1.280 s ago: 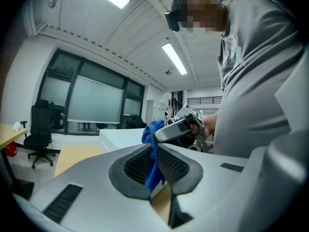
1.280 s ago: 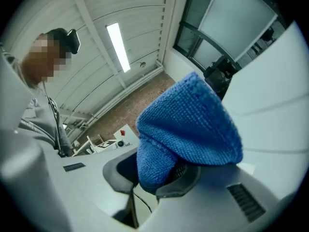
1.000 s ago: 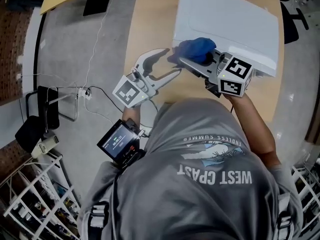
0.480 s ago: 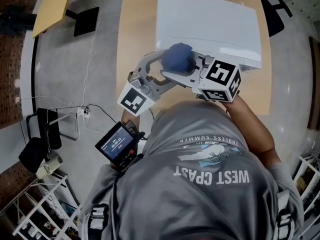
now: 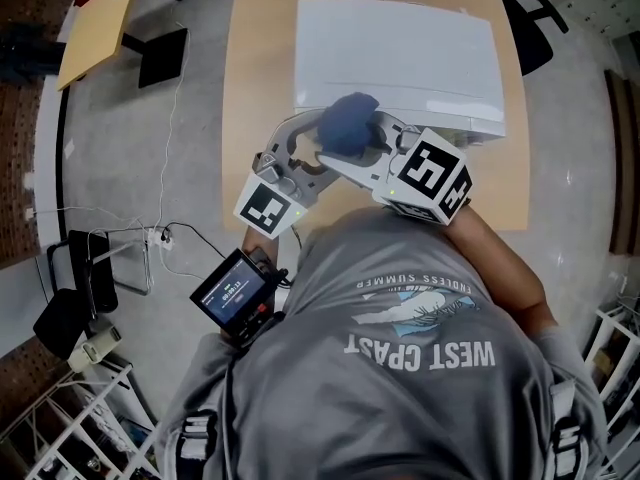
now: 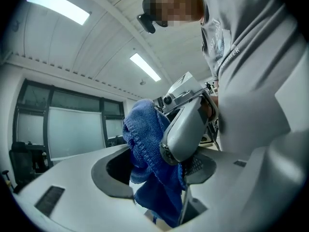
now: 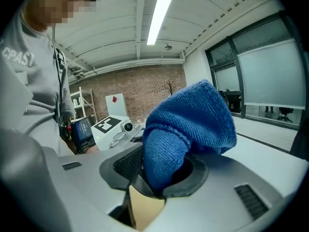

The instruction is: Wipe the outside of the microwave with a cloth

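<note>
The white microwave (image 5: 400, 53) stands on the wooden table (image 5: 255, 58). A bunched blue cloth (image 5: 347, 125) hangs in the air in front of its near left corner. My right gripper (image 5: 345, 148) reaches in from the right. Its jaws are opening, and the cloth (image 7: 186, 129) is still wedged between the pads. My left gripper (image 5: 318, 138) comes up from the left with its jaws wide around the hanging cloth (image 6: 152, 163). They are closing, and a right finger (image 6: 186, 129) also lies between them. I see no firm press from the left pads.
On the floor to the left are cables (image 5: 175, 118), a dark stand (image 5: 95, 268) and a wire rack (image 5: 80, 418). A small screen (image 5: 232, 290) is fixed at the person's left forearm. A second wooden tabletop (image 5: 95, 23) stands at the far left.
The left gripper has swung right and closed in around the cloth. The right gripper has lifted the cloth off the microwave's corner toward the left gripper. The two now overlap.
</note>
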